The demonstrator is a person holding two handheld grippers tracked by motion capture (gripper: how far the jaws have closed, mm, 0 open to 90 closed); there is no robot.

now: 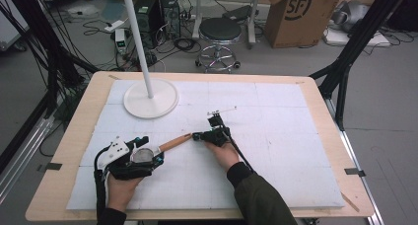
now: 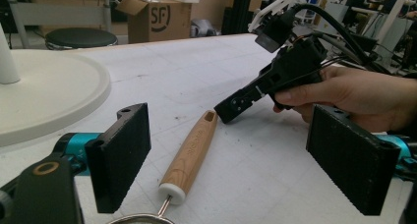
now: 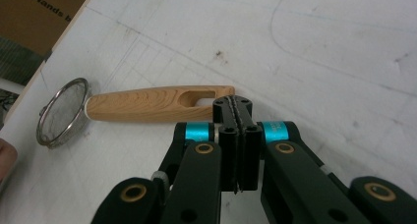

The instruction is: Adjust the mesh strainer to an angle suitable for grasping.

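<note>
A small metal mesh strainer (image 1: pixel 143 155) with a wooden handle (image 1: pixel 175 142) lies flat on the white table cover. My left gripper (image 1: pixel 153 150) stands open around the mesh end, its wide black pads (image 2: pixel 120 153) either side of the handle (image 2: pixel 192 155) without touching it. The mesh rim (image 2: pixel 140 218) sits just below the jaws. My right gripper (image 1: pixel 199 135) is shut with nothing between its jaws. Its tip (image 3: pixel 232 106) is right at the handle's far end (image 3: pixel 142 105), beside the hanging slot; whether they touch I cannot tell. The mesh bowl (image 3: pixel 61 113) lies beyond.
A white lamp base (image 1: pixel 150 99) with an upright pole stands at the back left of the table. The white cover (image 1: pixel 276 151) stretches bare to the right. Behind the table are a black stool (image 1: pixel 219 32) and a cardboard box (image 1: pixel 300 13).
</note>
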